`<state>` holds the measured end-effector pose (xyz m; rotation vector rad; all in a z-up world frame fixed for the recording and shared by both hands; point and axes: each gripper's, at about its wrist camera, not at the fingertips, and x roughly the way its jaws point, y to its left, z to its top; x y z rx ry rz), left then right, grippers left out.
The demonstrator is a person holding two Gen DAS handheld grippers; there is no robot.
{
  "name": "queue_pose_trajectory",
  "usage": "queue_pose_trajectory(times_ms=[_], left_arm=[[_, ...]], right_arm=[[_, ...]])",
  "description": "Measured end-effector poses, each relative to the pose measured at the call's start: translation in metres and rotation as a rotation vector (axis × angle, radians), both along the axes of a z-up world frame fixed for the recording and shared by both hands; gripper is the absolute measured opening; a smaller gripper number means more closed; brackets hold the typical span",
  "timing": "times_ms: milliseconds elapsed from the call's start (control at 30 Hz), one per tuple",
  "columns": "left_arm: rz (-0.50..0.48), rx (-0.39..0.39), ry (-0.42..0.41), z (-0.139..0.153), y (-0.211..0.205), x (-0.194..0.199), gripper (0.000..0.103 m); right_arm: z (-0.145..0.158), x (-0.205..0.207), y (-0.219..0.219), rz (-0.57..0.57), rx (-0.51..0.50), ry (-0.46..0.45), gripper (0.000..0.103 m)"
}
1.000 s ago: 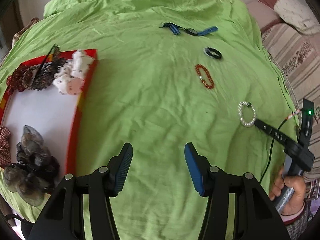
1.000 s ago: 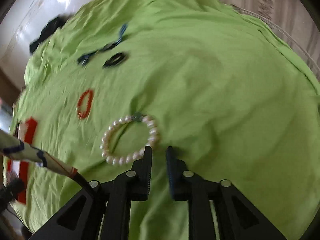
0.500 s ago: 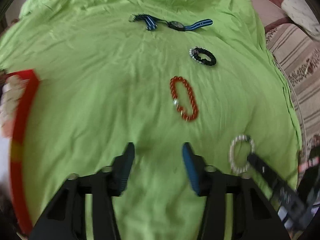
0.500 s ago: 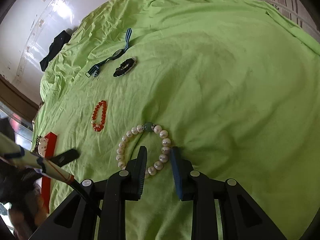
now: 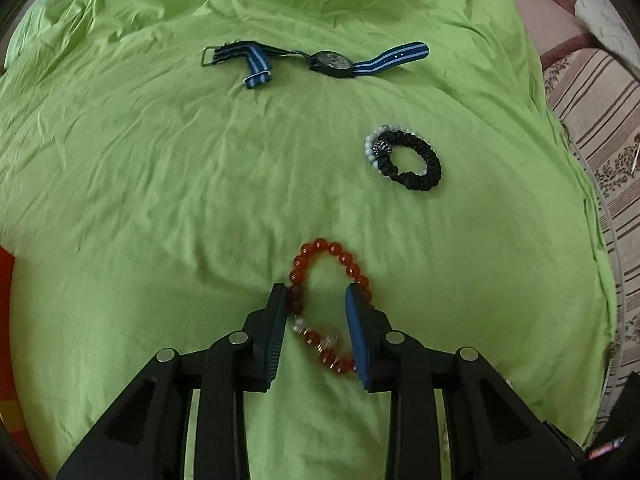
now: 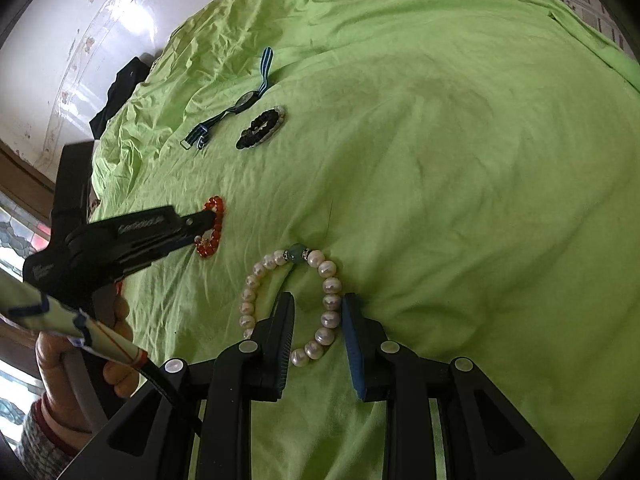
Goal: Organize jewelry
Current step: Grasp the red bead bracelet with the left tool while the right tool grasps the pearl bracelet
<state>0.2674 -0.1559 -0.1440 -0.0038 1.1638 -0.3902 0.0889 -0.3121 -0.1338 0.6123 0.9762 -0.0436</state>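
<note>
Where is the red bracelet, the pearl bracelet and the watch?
red bracelet (image 5: pixel 347 261): left wrist view, a far bead.
pearl bracelet (image 6: pixel 331 302): right wrist view, a right-side pearl.
watch (image 5: pixel 333 61): left wrist view, its face.

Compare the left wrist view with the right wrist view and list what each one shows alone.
Only the left wrist view shows the red tray edge and the striped couch.

Only the right wrist view shows the pearl bracelet straddled by the open right claw, the white wall and the person's hand.

Both show the red bracelet, the left claw, open around it, the watch, the black scrunchie and the green sheet.
</note>
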Motion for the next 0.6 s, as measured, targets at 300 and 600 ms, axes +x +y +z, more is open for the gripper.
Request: queue_pose_trajectory(times_ms=[300, 600], left_arm=[[-0.03, 0.046, -0.024, 0.019, -0.002, -0.022, 0.007], [-0.076, -0.025, -0.034, 0.062, 0.028, -0.08, 0.007]], right_arm=[[0.001, 0.002, 0.006, 0.048, 0.006, -0.027, 0.011], [0.016, -0.011, -0.006, 0.01, 0.126, -0.146, 0.011]])
